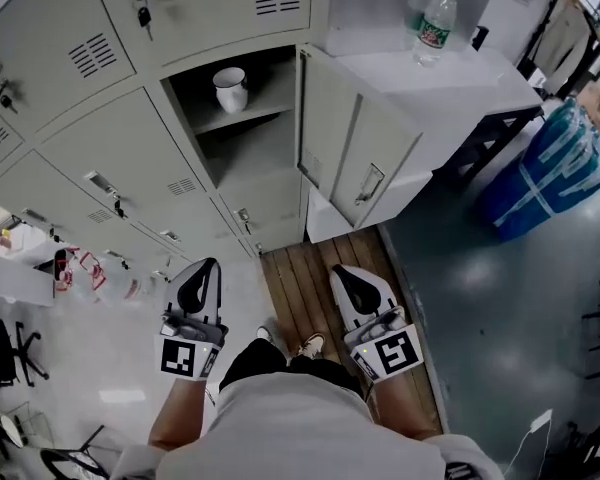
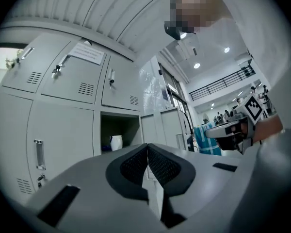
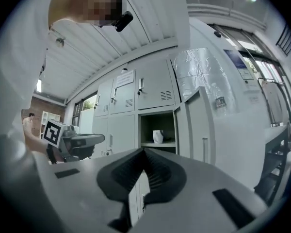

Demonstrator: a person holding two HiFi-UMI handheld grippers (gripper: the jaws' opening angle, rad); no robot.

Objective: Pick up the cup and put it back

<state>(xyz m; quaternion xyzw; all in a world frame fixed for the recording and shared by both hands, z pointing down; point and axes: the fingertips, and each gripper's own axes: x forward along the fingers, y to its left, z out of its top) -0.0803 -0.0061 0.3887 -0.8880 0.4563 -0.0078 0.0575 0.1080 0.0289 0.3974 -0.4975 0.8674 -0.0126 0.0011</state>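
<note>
Cup (image 1: 230,89) stands upright on the locker shelf (image 1: 270,100), mouth seemingly up.

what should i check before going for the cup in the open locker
1. The locker door is open: ok.
2. The cup stands upright on the shelf with nothing in front of it: ok.
3. The left tool is empty: ok.
4. The right tool is empty: ok.
5. One tool is open for the grasp: not ok, both are shut.
6. A tool is near the cup: not ok, both are well short of it.
</note>
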